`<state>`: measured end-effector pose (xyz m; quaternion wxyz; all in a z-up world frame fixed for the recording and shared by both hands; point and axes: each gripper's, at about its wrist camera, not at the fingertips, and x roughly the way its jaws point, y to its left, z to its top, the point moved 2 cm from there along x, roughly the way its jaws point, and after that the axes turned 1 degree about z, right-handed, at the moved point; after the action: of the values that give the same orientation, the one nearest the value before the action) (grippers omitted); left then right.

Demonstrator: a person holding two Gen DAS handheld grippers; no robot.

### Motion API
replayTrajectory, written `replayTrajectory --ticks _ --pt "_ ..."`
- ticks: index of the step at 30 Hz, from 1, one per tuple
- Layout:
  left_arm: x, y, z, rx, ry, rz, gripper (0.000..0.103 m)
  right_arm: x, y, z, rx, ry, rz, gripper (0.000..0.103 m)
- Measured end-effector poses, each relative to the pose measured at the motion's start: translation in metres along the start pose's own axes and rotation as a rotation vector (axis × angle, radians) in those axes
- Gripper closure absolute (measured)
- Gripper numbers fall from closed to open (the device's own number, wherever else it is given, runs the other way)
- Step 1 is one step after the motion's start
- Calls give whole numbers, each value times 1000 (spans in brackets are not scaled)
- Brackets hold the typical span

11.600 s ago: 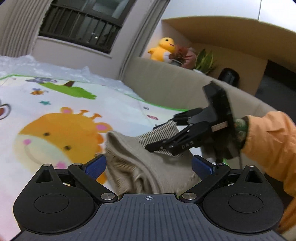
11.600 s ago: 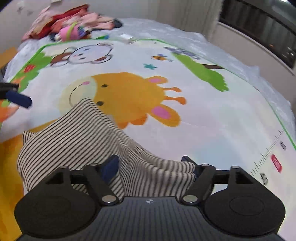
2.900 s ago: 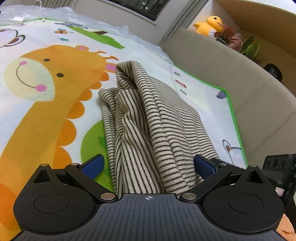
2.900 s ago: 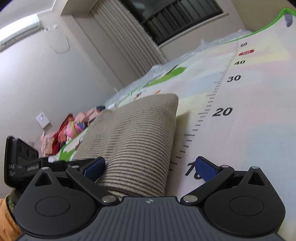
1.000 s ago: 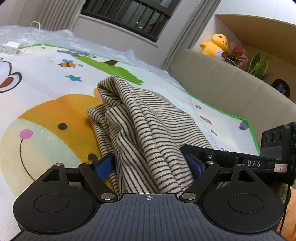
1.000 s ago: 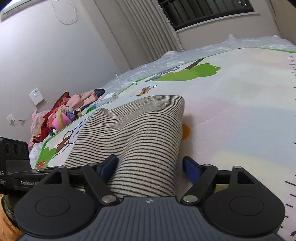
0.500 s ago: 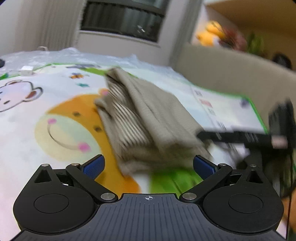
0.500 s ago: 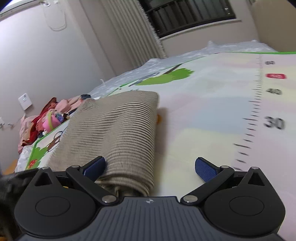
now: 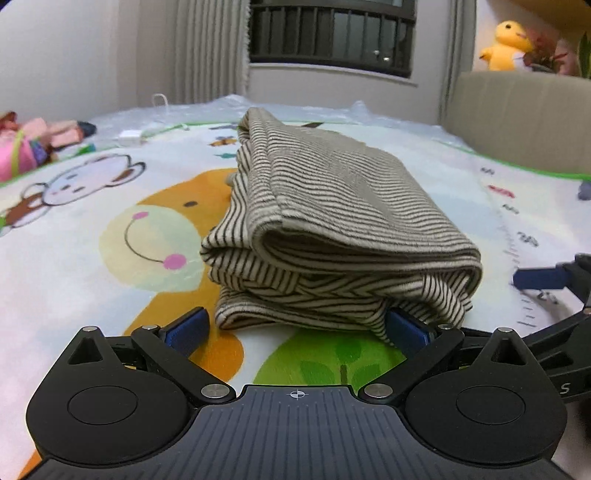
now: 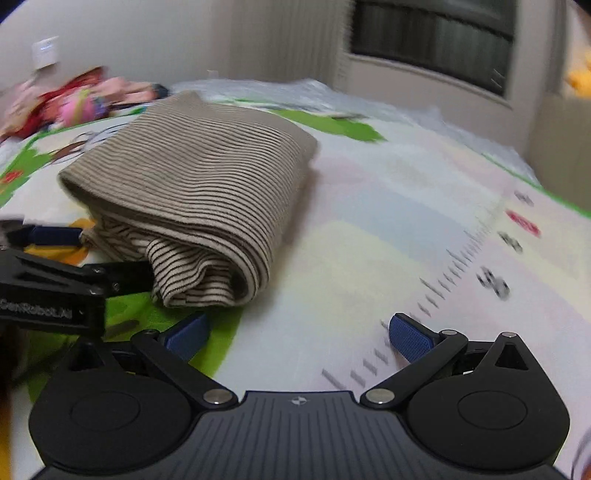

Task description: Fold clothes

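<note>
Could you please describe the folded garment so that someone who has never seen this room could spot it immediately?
Find the cartoon play mat spread below the barred window. The striped garment lies folded on it beside the giraffe's face. Its beige-and-dark stripes distinguish it from the pink and red clothes pile at the mat's far edge.

Folded garment (image 9: 332, 229) lying on the play mat (image 9: 92, 266), directly ahead of the left gripper (image 9: 295, 328), near edge between its spread fingers and overlapping the inner one. Right gripper (image 10: 297, 336) just beside it on the garment's right, fingers apart over bare mat, garment ahead and to its left (image 10: 199, 199). Pile of clothes (image 9: 33, 144) at the mat's far left edge, charger (image 9: 130, 137) behind the garment to the left, window (image 9: 328, 37) on the wall beyond, plush duck (image 9: 506, 46) on the ledge far right.
</note>
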<state>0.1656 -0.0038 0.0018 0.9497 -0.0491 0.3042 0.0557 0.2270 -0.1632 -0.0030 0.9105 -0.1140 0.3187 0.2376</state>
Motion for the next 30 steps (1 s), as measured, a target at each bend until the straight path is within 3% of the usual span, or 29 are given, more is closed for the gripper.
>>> replayTrajectory --ticks 5,18,25,30 --pt "-4 -3 -2 -5 -2 23 0 2 -9 -4 12 -34 52 0" --pt "1 -2 -1 -12 0 24 0 1 -8 -5 10 -30 52 0" --pt "1 11 -3 -80 -20 -46 0 0 -8 -6 15 -31 54 0" --pt "2 5 -2 -47 -9 -19 0 1 -8 -6 12 -33 53 0"
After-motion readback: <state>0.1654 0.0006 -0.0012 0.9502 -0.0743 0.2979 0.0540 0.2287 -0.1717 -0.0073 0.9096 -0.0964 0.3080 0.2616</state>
